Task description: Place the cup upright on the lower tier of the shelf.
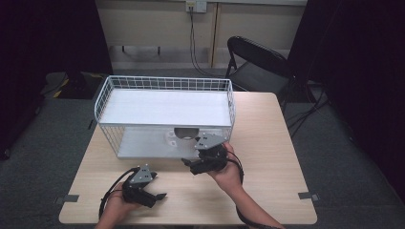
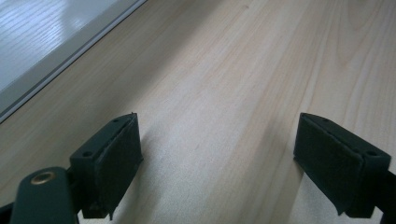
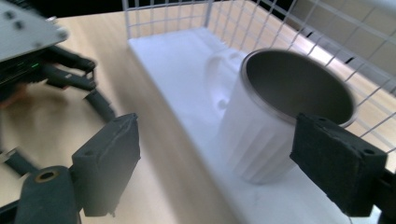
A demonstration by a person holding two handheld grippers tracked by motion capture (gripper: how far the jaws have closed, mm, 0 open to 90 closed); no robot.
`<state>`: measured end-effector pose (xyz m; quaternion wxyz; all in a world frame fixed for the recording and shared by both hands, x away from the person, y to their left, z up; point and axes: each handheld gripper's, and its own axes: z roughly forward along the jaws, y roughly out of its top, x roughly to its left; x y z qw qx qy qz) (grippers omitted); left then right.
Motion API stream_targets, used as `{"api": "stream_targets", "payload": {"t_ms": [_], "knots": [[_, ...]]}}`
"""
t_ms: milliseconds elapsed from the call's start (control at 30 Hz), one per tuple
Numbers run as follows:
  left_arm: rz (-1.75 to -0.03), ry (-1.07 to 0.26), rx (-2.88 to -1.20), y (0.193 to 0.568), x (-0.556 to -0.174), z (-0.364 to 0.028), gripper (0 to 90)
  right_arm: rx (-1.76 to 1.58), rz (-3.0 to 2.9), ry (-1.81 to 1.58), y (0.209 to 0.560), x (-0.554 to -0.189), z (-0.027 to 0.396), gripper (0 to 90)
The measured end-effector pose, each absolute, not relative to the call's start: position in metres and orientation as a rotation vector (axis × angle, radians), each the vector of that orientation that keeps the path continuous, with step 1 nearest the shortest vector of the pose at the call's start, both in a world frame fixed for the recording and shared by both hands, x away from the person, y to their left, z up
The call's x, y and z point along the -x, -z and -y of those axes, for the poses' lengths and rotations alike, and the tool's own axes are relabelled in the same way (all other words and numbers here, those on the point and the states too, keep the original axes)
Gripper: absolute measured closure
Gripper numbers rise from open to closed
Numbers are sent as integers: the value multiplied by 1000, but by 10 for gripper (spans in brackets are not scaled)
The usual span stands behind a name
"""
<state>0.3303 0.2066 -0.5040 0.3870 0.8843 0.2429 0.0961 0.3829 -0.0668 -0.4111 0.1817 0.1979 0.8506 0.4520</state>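
Table [image 1: 267,157]: light wood top, square to the room, bearing everything listed below.

Wire rack [image 1: 165,114]: white, two shelves, open toward the person, set on the table's far half, from about ten o'clock to one o'clock of the table's middle. In the left gripper view a corner of its lower shelf [image 2: 42,42] lies at ten o'clock.

Folding chair [image 1: 258,62]: black, on the floor beyond the table at one o'clock.

Right gripper [image 1: 197,164]: held in the person's right hand [image 1: 229,174] just in front of the rack's lower shelf, near the table's middle. In the right gripper view its jaws stand wide apart and empty, the pads touching nothing; one fingertip [image 3: 338,170] sits in front of the cup's rim at four o'clock.

Left gripper [image 1: 160,195]: held low over the table's near edge at seven o'clock, well apart from the rack. In the left gripper view its jaws are spread wide, nothing between them but bare wood.

Cup [image 3: 285,116]: white ribbed sides, grey metal inside, handle turned away, upright on the rack's lower shelf toward its right end, released and standing free; in the high view it is a grey round [image 1: 186,132] just beyond the right gripper.
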Motion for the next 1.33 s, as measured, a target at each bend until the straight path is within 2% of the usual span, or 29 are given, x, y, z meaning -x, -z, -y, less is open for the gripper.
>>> {"api": "stream_targets", "payload": {"t_ms": [733, 1333], "knots": [[-618, -245, -2251, 504, -330, -207, 144, -608, -2495, -1274, 441, -359, 116, 139], [-618, -245, -2251, 504, -330, -207, 144, -654, -2577, -1245, 485, -348, 139, 145]]}}
